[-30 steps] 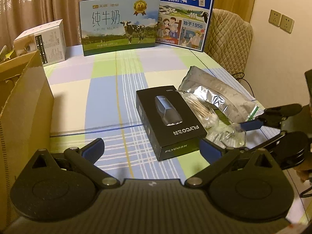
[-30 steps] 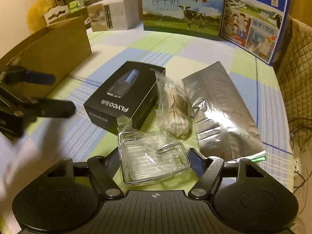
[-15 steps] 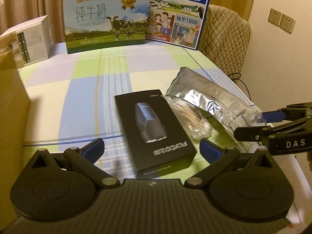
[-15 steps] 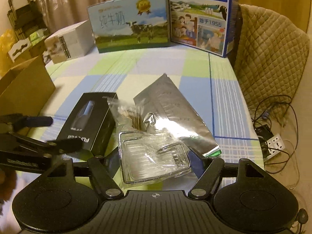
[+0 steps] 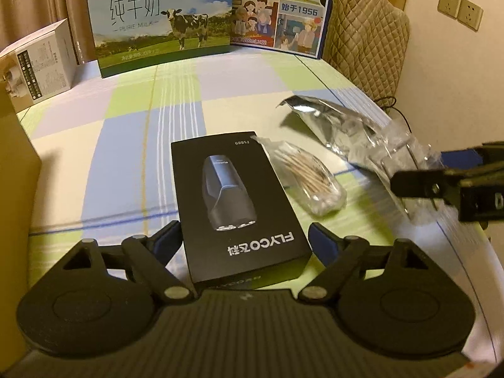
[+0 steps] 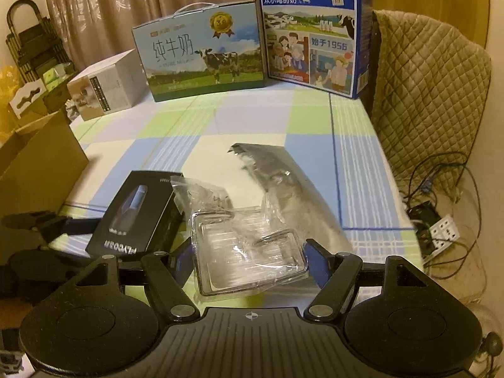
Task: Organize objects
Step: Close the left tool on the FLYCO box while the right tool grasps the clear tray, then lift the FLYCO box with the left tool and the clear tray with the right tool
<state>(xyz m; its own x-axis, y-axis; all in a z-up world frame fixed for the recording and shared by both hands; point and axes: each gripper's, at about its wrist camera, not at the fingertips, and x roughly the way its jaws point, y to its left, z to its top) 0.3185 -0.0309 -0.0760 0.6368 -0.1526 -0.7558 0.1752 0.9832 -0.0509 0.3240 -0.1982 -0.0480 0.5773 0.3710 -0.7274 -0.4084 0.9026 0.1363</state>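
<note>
A black FLYCO shaver box lies on the checked tablecloth, its near end between the open fingers of my left gripper; the blue pads stand just off its sides. My right gripper is shut on a clear plastic tray wrapped in film and holds it above the table; it shows at the right edge of the left wrist view. A bag of cotton swabs lies right of the box. A silver foil pouch lies beyond it.
A brown cardboard box stands at the left. Two milk cartons and a small white box line the far edge. A quilted chair and a power strip with cables are to the right.
My left gripper moved forward until the black box came between its open fingers. My right gripper lifted the clear tray and turned rightward with it.
</note>
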